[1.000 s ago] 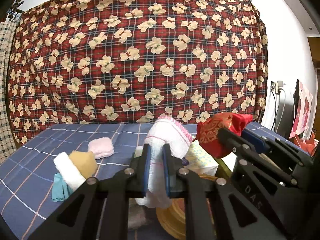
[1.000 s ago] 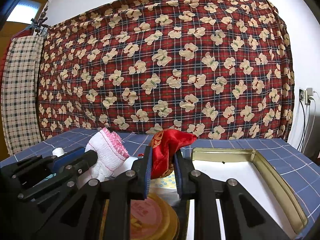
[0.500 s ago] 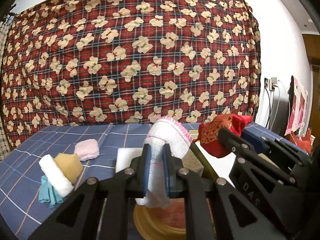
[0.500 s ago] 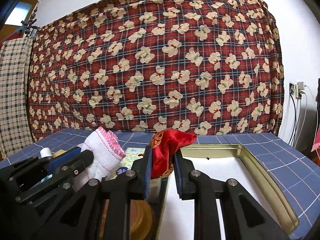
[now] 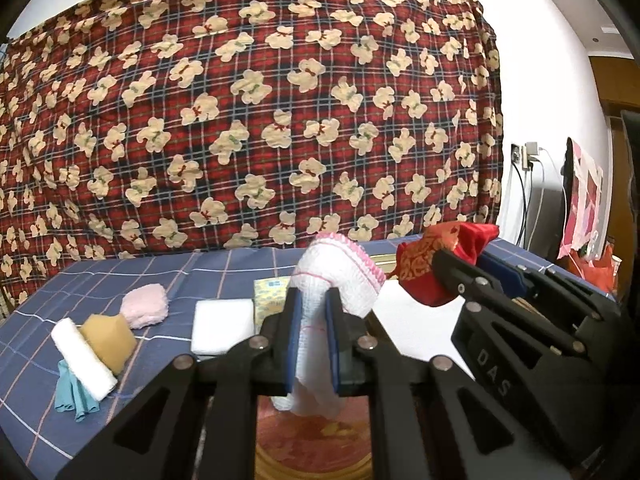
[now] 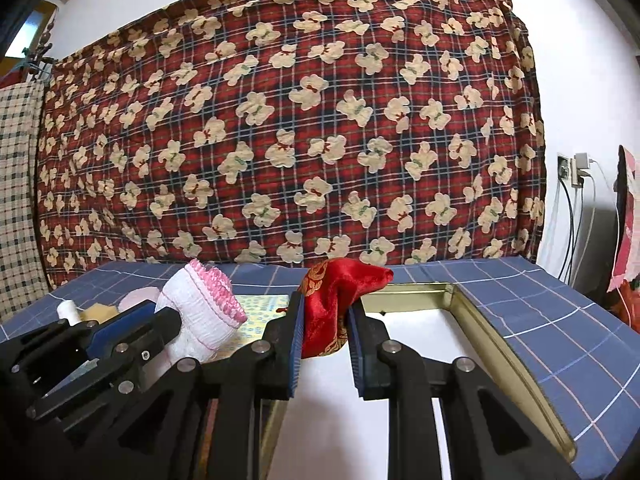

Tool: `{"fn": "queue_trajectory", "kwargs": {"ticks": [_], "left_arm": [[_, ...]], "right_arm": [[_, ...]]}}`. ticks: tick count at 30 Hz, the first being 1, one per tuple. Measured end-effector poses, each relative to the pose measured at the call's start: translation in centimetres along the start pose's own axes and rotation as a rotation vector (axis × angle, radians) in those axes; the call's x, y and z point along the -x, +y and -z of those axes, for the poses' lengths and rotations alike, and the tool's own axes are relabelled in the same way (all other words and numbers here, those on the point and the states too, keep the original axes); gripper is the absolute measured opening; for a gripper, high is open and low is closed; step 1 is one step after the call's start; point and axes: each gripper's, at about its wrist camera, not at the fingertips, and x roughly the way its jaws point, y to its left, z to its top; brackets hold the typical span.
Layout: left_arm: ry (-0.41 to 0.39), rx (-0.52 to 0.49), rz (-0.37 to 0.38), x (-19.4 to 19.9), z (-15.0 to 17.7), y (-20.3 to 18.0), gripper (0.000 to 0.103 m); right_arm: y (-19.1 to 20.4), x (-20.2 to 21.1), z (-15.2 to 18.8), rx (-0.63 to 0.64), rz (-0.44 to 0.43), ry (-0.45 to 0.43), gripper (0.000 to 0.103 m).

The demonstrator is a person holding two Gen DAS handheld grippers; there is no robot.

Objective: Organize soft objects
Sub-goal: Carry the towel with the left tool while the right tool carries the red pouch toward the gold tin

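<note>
Biggest thing first: the desk [image 6: 560,320] with its blue checked cover fills the lower half of both views, and on it sits a shallow gold-rimmed tray [image 6: 484,328] with a white bottom, lower right of the right wrist frame.

Looks like the carry step. The right gripper [image 6: 325,332] has its jaws clamped on a red satin pouch [image 6: 340,300], held up over the near end of the tray. The left gripper [image 5: 313,340] has its jaws squeezed tight on a white knit cloth with pink trim [image 5: 340,276], also off the desk, dead centre of its frame.

Next move, I'd guess: lower each one into the tray and let go, setting them side by side so they don't pile up. Both are floppy, so they may snag on the pads on release.

View differences: only the left wrist shows what's left to sort at lower left, a white block [image 5: 222,326], pink puff [image 5: 145,306], tan sponge [image 5: 108,340], white roll [image 5: 82,354] and teal cloth [image 5: 72,396], plus a round tin lid [image 5: 312,444] at the bottom. Only the right wrist shows the tray's full far corner.
</note>
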Motion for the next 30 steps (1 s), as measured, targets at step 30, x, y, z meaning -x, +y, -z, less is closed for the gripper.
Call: {"fn": "queue_trajectory", "kwargs": {"ticks": [30], "left_arm": [[0.042, -0.045, 0.122, -2.6, -0.4, -4.3, 0.01]], "right_arm": [[-4.6, -0.7, -0.1, -0.031, 0.128, 0.042, 0.023]]}}
